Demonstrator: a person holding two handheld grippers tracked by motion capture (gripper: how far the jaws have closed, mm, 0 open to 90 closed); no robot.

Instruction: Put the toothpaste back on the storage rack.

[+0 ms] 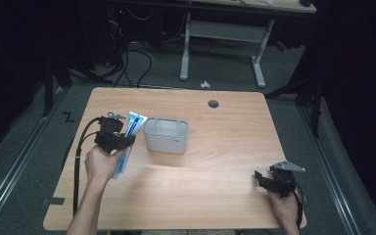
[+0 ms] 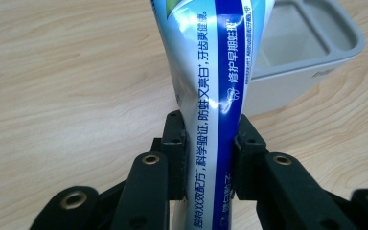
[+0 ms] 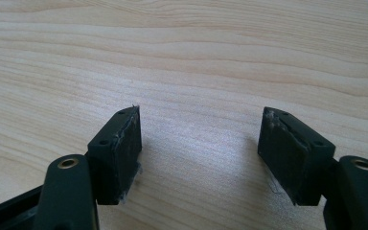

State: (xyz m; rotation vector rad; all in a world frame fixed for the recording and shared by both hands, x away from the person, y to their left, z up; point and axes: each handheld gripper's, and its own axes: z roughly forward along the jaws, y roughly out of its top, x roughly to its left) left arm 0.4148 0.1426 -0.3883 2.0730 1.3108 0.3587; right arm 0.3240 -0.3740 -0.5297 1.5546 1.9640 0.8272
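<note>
The grey container [image 1: 166,135] stood left of centre on the bench [image 1: 225,147] as the only fixed obstacle. The toothpaste tube [image 1: 129,142], clamped in the left hand-held gripper [image 1: 122,142], lay just beside the container's left wall, leaving a narrow gap there. Bare wood extended from the container to the right hand-held gripper [image 1: 264,178], whose jaws stood apart over bare surface.

Your left gripper [image 2: 210,158] is covering a band of the toothpaste tube [image 2: 211,72], and both tube ends are running past the left gripper view's edges. The grey container [image 2: 311,52] is being cropped at the right edge. Your left hand [image 1: 103,164] is hiding the tube's lower part in the high view.
</note>
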